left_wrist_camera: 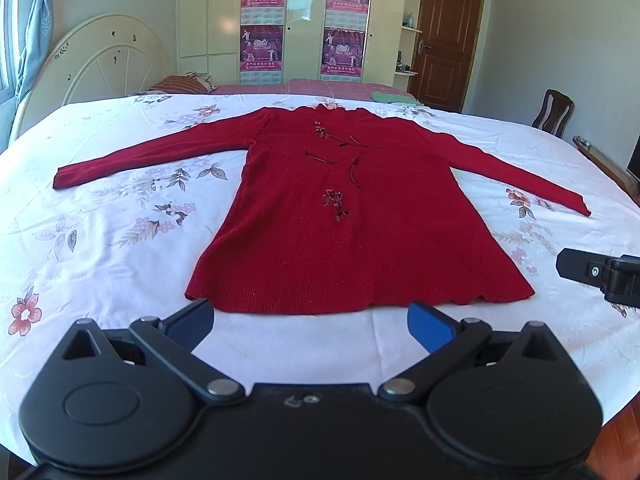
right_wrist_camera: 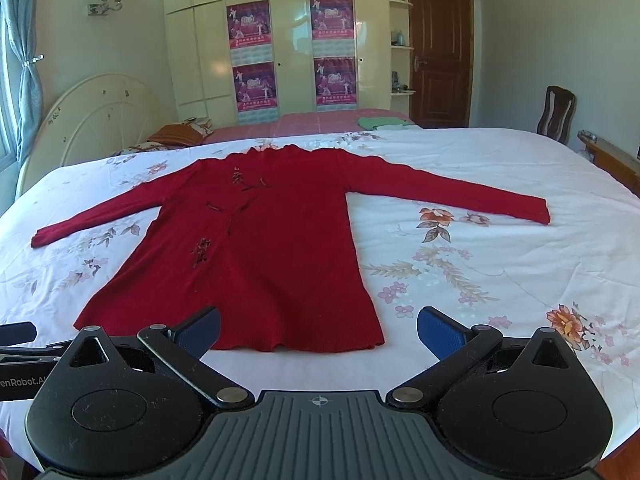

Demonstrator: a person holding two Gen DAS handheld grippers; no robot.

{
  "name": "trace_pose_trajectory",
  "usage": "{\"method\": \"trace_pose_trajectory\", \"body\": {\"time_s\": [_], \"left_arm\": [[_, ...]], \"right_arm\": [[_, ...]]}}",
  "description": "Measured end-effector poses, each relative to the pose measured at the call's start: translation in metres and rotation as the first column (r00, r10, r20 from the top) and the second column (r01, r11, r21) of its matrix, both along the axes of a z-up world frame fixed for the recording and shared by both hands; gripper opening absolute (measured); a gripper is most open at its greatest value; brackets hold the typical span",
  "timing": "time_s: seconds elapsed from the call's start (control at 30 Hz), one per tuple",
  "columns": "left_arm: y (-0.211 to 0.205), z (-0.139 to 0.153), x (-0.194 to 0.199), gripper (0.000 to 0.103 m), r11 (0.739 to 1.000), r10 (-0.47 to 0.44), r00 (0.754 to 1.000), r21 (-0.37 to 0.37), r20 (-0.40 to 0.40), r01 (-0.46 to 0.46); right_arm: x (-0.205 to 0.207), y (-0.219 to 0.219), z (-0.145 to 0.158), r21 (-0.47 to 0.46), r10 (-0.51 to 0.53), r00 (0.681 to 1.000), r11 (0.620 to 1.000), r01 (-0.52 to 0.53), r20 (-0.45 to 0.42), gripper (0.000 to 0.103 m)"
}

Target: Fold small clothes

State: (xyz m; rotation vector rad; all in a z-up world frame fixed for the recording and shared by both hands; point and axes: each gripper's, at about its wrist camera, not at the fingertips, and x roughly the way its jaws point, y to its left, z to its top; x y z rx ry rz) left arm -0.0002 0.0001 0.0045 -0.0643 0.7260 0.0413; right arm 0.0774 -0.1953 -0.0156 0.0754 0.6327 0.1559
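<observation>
Knitwear fills the left wrist view: a red long-sleeved sweater (left_wrist_camera: 352, 216) lies flat and face up on a white floral bedsheet (left_wrist_camera: 100, 248), both sleeves spread out to the sides and the hem nearest the camera. Dark embroidered sprigs run down its front. The left gripper (left_wrist_camera: 310, 322) hovers just short of the hem, its blue-padded fingers (left_wrist_camera: 430, 330) spread wide with nothing between them, the left fingertip close to the hem's left corner. At the right edge of this view a black piece of the right gripper (left_wrist_camera: 600, 276) pokes in over the sheet. Beyond the bed stand a cream wardrobe (left_wrist_camera: 304, 20) with four purple posters, a brown door (left_wrist_camera: 444, 36), and a dark wooden chair (left_wrist_camera: 554, 112); a white arched headboard (left_wrist_camera: 104, 64) sits to the left. From the right wrist view, the same sweater (right_wrist_camera: 256, 248) lies left of centre, its right-hand sleeve reaching across the sheet (right_wrist_camera: 480, 264). The right gripper (right_wrist_camera: 318, 330) also has its jaws wide apart and empty, one blue pad (right_wrist_camera: 440, 334) over bare sheet and the other just before the hem. A folded green item (right_wrist_camera: 382, 122) (perhaps a cloth, too far off to tell) rests on the pink cover behind.
</observation>
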Motion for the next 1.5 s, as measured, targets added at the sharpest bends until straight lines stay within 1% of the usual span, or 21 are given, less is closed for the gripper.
{"method": "trace_pose_trajectory", "body": {"time_s": [0.43, 0.5, 0.53, 0.63, 0.7, 0.77, 0.87, 0.93, 0.97, 1.03, 1.07, 1.1, 1.13, 1.17, 1.2, 1.23, 1.27, 1.3, 1.33, 1.43, 1.5], "left_arm": [[-0.011, 0.003, 0.002, 0.103, 1.000, -0.005, 1.000, 0.010, 0.013, 0.005], [-0.011, 0.005, 0.005, 0.103, 1.000, 0.003, 0.999, -0.027, 0.034, -0.002], [-0.011, 0.005, 0.009, 0.103, 0.999, -0.008, 0.999, -0.047, 0.036, 0.010], [-0.017, 0.007, 0.025, 0.103, 0.997, -0.070, 0.997, -0.026, 0.038, 0.071], [-0.020, 0.010, 0.038, 0.103, 0.995, -0.093, 0.994, -0.031, 0.056, 0.095], [-0.024, 0.013, 0.048, 0.103, 0.997, -0.080, 0.992, -0.018, 0.096, 0.082], [-0.036, 0.015, 0.066, 0.103, 0.998, -0.058, 0.993, 0.046, 0.102, 0.053], [-0.036, 0.015, 0.079, 0.103, 0.999, -0.054, 0.996, -0.002, 0.069, 0.054], [-0.036, 0.015, 0.085, 0.102, 0.999, -0.047, 0.998, -0.024, 0.052, 0.049], [-0.038, 0.015, 0.093, 0.091, 1.000, -0.015, 0.999, -0.010, 0.050, 0.015], [-0.038, 0.016, 0.097, 0.080, 1.000, -0.006, 0.998, 0.002, 0.056, 0.006], [-0.038, 0.015, 0.102, 0.079, 1.000, 0.001, 0.998, 0.010, 0.058, -0.001], [-0.039, 0.014, 0.107, 0.081, 1.000, 0.004, 0.999, 0.015, 0.053, -0.004], [-0.039, 0.013, 0.113, 0.087, 1.000, -0.003, 0.999, 0.016, 0.048, 0.002], [-0.039, 0.011, 0.119, 0.095, 1.000, -0.007, 0.999, 0.017, 0.046, 0.006], [-0.039, 0.010, 0.125, 0.100, 1.000, -0.004, 0.999, 0.016, 0.047, 0.003], [-0.038, 0.008, 0.130, 0.102, 1.000, -0.002, 0.999, 0.012, 0.046, 0.002], [-0.037, 0.007, 0.136, 0.102, 1.000, -0.003, 0.999, 0.007, 0.039, 0.003], [-0.037, 0.005, 0.143, 0.103, 1.000, -0.002, 1.000, 0.004, 0.030, 0.002], [-0.034, -0.002, 0.165, 0.103, 1.000, 0.002, 1.000, -0.024, 0.005, -0.002], [-0.029, -0.005, 0.178, 0.102, 0.996, -0.005, 1.000, -0.087, -0.007, 0.005]], "right_arm": [[-0.001, -0.004, 0.000, 0.001, -0.005, 1.000, 1.000, 0.005, 0.002, 0.103], [-0.002, -0.008, 0.000, -0.002, -0.012, 1.000, 1.000, 0.012, 0.007, 0.103], [-0.001, -0.011, 0.000, -0.004, -0.022, 1.000, 1.000, 0.022, 0.009, 0.103], [0.003, -0.022, 0.001, -0.003, -0.060, 0.998, 0.998, 0.060, 0.011, 0.103], [0.006, -0.033, 0.003, 0.000, -0.090, 0.996, 0.996, 0.090, 0.017, 0.103], [0.013, -0.046, 0.005, 0.002, -0.129, 0.991, 0.992, 0.129, 0.020, 0.103], [0.023, -0.067, 0.008, 0.025, -0.186, 0.982, 0.982, 0.186, 0.033, 0.103], [0.030, -0.080, 0.010, 0.040, -0.222, 0.974, 0.975, 0.221, 0.040, 0.103], [0.034, -0.086, 0.011, 0.047, -0.235, 0.971, 0.971, 0.233, 0.045, 0.103], [0.040, -0.097, 0.015, 0.065, -0.253, 0.965, 0.966, 0.249, 0.062, 0.102], [0.043, -0.101, 0.016, 0.068, -0.257, 0.964, 0.965, 0.252, 0.073, 0.072], [0.049, -0.104, 0.017, 0.071, -0.256, 0.965, 0.965, 0.252, 0.064, 0.054], [0.056, -0.109, 0.016, 0.081, -0.266, 0.963, 0.962, 0.262, 0.043, 0.039], [0.061, -0.115, 0.015, 0.102, -0.271, 0.962, 0.959, 0.266, 0.032, 0.039], [0.066, -0.119, 0.014, 0.118, -0.276, 0.961, 0.956, 0.270, 0.032, 0.039], [0.072, -0.123, 0.014, 0.114, -0.286, 0.958, 0.953, 0.281, 0.034, 0.039], [0.078, -0.126, 0.013, 0.105, -0.300, 0.953, 0.950, 0.295, 0.032, 0.044], [0.085, -0.131, 0.011, 0.101, -0.325, 0.945, 0.942, 0.321, 0.026, 0.053], [0.092, -0.138, 0.009, 0.117, -0.351, 0.936, 0.931, 0.347, 0.019, 0.073], [0.120, -0.164, 0.002, 0.170, -0.398, 0.917, 0.903, 0.395, -0.014, 0.075], [0.140, -0.183, -0.005, 0.215, -0.422, 0.906, 0.882, 0.420, -0.039, 0.074]]}}
